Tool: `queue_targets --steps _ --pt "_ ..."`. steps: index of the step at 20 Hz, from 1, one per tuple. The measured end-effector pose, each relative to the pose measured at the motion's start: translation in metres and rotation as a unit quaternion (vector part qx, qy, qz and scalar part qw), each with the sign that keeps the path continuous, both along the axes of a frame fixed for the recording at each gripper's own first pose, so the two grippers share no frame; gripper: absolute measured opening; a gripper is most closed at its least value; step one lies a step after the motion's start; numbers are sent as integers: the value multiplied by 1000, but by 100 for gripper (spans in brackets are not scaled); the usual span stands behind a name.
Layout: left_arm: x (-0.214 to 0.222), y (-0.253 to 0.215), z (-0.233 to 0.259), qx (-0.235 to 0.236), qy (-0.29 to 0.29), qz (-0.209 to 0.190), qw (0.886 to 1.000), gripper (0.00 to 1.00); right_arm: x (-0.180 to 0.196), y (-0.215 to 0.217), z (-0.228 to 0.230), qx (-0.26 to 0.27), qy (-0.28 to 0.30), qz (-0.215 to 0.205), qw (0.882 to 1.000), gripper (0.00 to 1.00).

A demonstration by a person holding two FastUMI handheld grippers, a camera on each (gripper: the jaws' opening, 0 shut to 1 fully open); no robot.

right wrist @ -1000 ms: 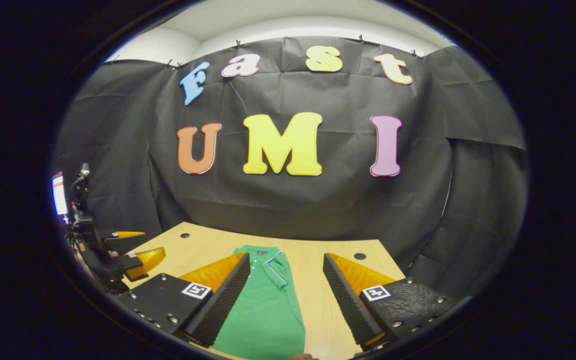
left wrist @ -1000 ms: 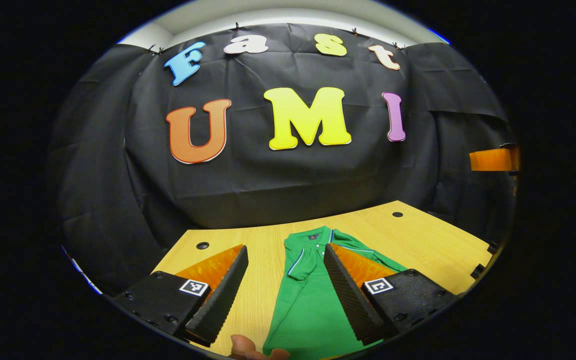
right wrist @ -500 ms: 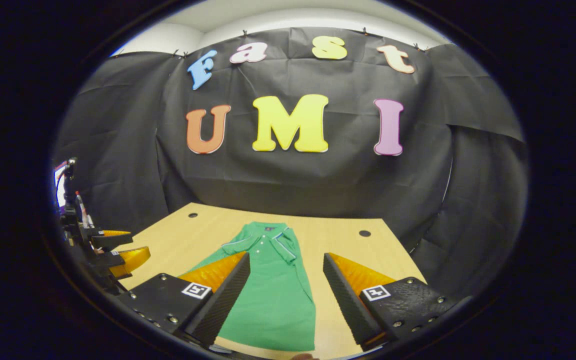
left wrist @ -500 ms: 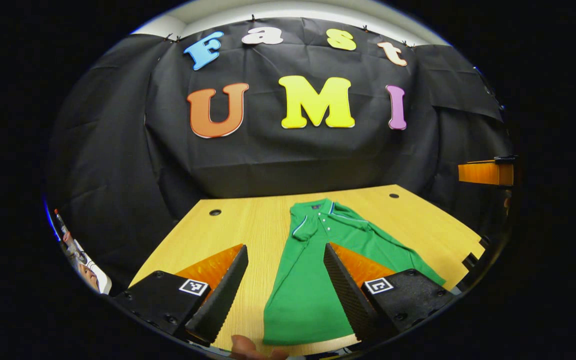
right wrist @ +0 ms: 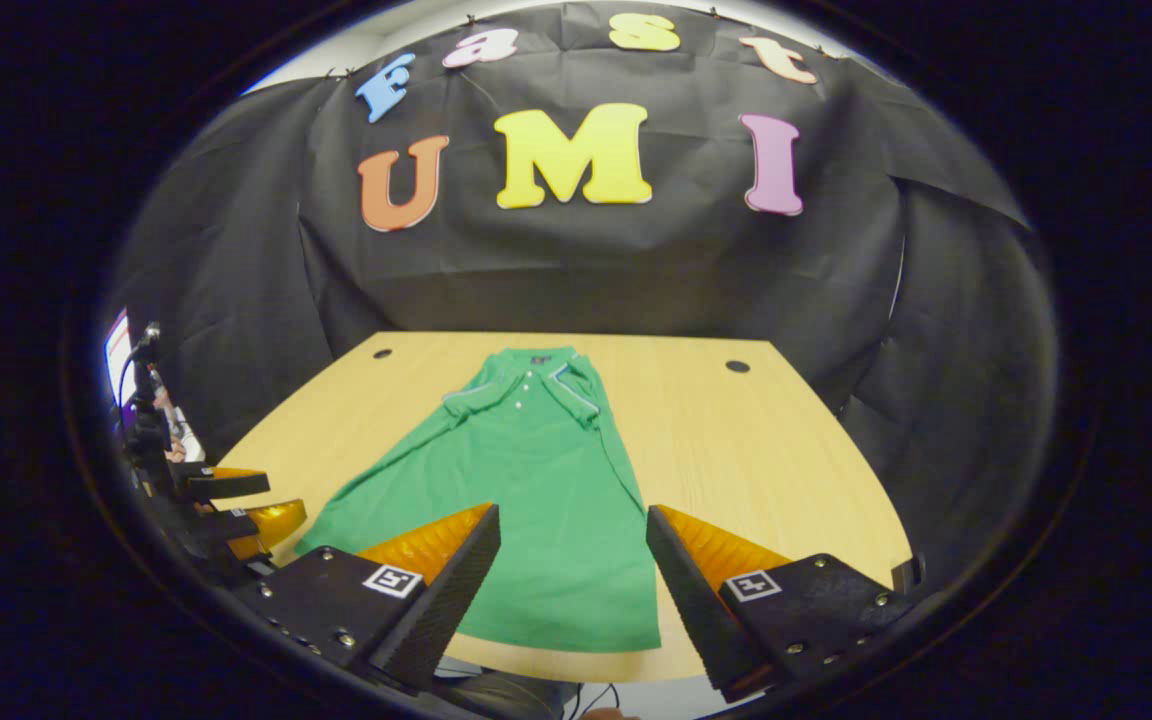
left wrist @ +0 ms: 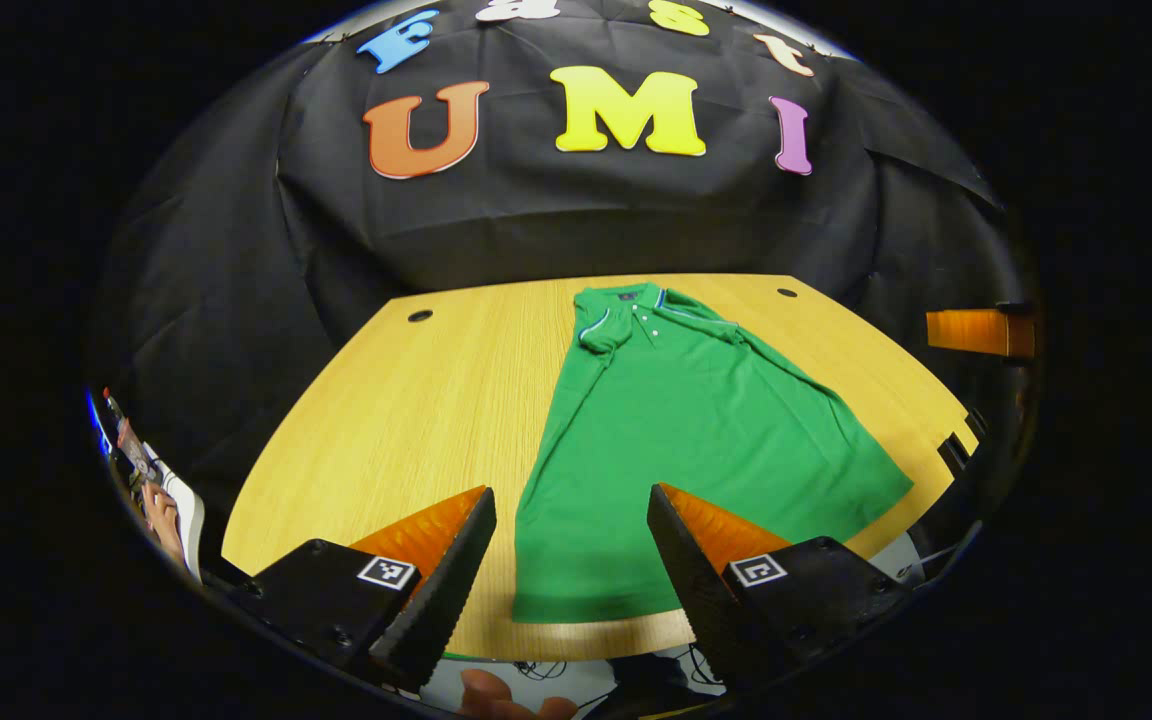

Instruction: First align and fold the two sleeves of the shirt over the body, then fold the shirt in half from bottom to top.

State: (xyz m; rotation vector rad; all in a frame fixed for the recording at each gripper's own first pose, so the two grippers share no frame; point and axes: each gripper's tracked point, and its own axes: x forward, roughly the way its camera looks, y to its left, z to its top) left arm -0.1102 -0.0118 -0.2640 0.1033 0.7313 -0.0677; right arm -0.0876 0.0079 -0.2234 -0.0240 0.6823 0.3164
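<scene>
A green polo shirt (left wrist: 681, 430) lies flat on the wooden table (left wrist: 406, 420), collar toward the booth wall, both short sleeves folded in over the body. In the right gripper view the same shirt (right wrist: 526, 480) runs from the collar near the table's far side to its hem near the front edge. My left gripper (left wrist: 571, 580) is open above the front edge, over the hem's left corner, holding nothing. My right gripper (right wrist: 573, 590) is open above the hem's right part, also holding nothing. The left gripper (right wrist: 236, 505) also shows at the left edge of the right gripper view.
The table has cable holes near its far corners (left wrist: 420, 316) (right wrist: 737, 366). Black cloth closes the back and sides. A person's finger (left wrist: 496, 695) shows below the table's front edge in the left gripper view. Equipment on a stand (right wrist: 146, 400) stands at the far left.
Both grippers have pulled back toward the table's front edge and risen, so the whole shirt and its hem have come into view. Both stayed open.
</scene>
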Motion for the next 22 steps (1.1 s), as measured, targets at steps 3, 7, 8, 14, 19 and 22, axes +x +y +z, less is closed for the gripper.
queue_targets --steps 3,7,8,14,19,22 --pt "-10 8 -25 4 31 13 999 98 -15 -13 -41 -17 49 -7 999 94" --pt "-21 17 -55 20 67 18 997 98 -34 -26 -96 -43 113 -19 993 94" --pt "-24 18 -62 22 78 17 997 98 -39 -29 -105 -46 128 -23 990 94" --pt "-32 24 -82 15 113 31 993 98 -53 -48 -141 -76 181 -43 980 94" --pt "-26 19 -85 4 107 27 994 98 -61 -43 -157 -76 215 -41 973 98" --pt "-26 16 -87 -8 109 31 994 99 -63 -42 -158 -81 222 -33 971 100"
